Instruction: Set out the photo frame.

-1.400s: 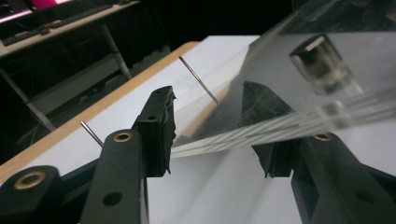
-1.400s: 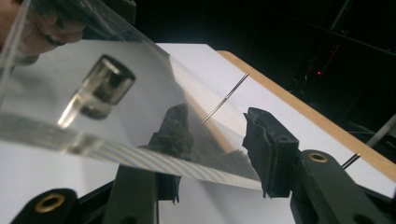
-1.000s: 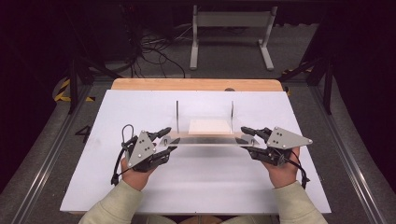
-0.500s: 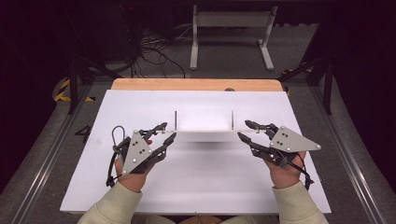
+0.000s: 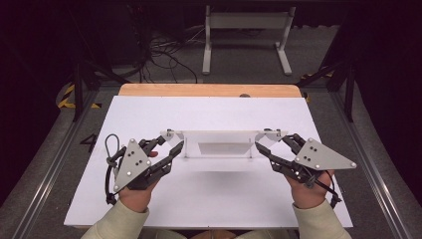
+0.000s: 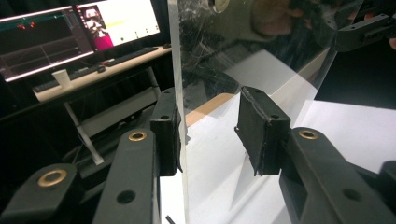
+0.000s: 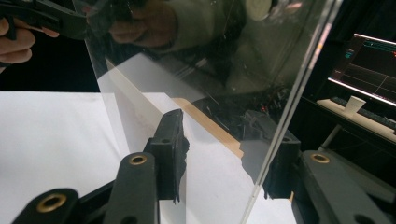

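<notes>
Both grippers now higher than second ago, clear acrylic stand (image 5: 224, 142) lifted off white table (image 5: 99, 209). Left gripper (image 5: 173, 144), jaws just closing, and right gripper (image 5: 261, 144) each pinch one end panel. Keep hands level, same pace. Transparent edges hard to make out; far pad contact uncertain.

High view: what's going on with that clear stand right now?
A person holds the clear stand by its two ends, the left gripper on one end panel and the right gripper on the other. Each pair of jaws spans its panel from edge to edge, and the left jaws have just been closing on theirs. The stand hangs level above the white table, with its shadow on the surface below.
</notes>
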